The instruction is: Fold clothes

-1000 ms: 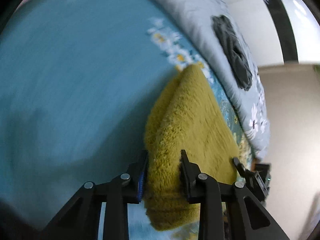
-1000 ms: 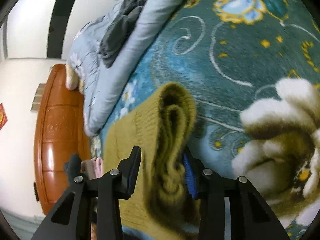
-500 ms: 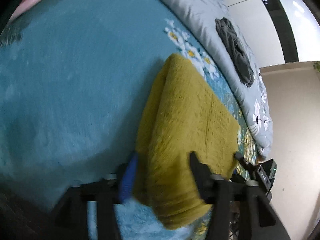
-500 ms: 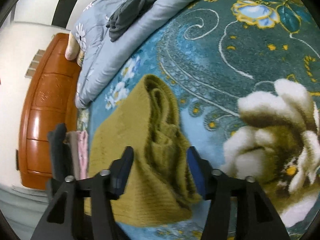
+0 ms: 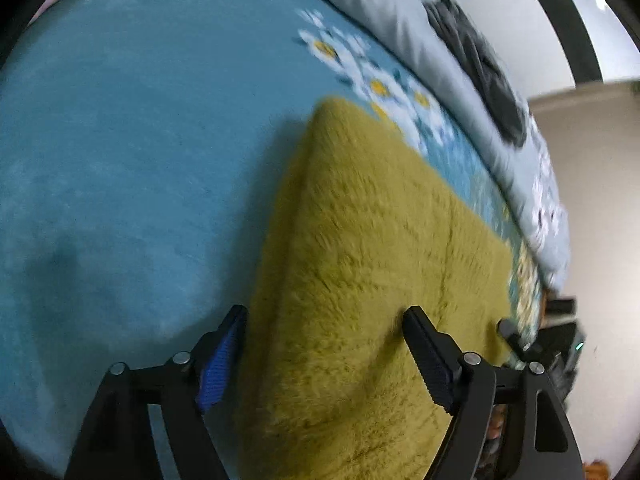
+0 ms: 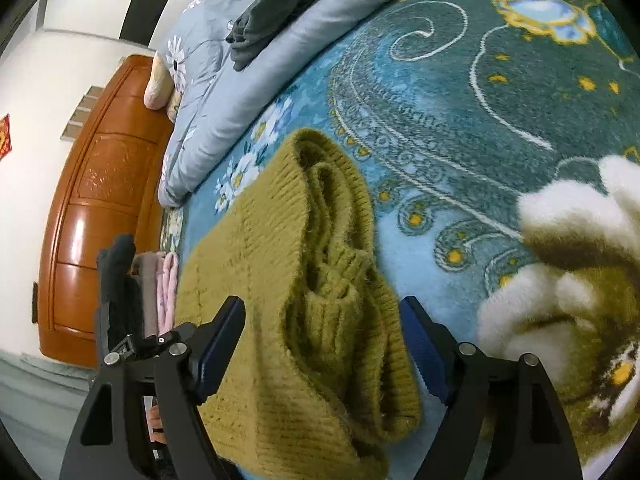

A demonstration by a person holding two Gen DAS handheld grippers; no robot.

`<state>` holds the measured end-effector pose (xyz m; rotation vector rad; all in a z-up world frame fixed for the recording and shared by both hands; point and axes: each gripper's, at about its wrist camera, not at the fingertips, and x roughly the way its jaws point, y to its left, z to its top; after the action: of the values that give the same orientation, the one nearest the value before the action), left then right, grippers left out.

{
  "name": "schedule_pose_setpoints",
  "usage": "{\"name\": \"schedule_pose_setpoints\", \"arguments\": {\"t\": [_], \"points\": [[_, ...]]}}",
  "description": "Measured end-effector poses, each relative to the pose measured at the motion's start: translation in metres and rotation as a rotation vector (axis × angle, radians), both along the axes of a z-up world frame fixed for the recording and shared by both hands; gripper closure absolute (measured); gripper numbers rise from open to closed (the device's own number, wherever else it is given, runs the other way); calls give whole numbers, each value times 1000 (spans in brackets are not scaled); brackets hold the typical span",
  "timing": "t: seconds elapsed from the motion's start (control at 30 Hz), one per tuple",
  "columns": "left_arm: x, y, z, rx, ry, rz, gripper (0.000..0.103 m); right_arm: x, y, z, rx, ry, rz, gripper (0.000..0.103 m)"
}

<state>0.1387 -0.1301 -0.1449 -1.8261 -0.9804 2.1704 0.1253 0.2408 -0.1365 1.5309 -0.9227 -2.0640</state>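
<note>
Left wrist view is showing the left gripper (image 5: pixel 324 330) standing spread wide around the near edge of the folded olive sweater (image 5: pixel 372 264), which is lying on the blue blanket (image 5: pixel 132 128). Right gripper (image 6: pixel 322 322) is likewise gaping astride the sweater's layered end, gripping nothing.

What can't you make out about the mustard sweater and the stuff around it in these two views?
- Mustard sweater: its near end is cut off by the bottom edge in both views.
- Dark garment on the grey quilt: blurred in the left view, type unclear.
- Pink folded items: mostly hidden behind the left gripper in the right view.
</note>
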Motion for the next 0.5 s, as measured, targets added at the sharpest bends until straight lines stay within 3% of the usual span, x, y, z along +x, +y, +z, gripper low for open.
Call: {"name": "schedule_pose_setpoints", "arguments": {"t": [0.13,0.3,0.43,0.5], "points": [[2,-3,-5,30,12,-9,15,0,-1,1,-3,-8,7,22],[8,-18,-9,123,9,54,14,-4,-11,0,-20,-9,61,25],[2,-15,-1,71,-7,38,17,-12,-25,-4,-20,-18,100,40],[1,-11,5,25,18,22,29,-16,-31,-7,-19,-23,102,44]]}}
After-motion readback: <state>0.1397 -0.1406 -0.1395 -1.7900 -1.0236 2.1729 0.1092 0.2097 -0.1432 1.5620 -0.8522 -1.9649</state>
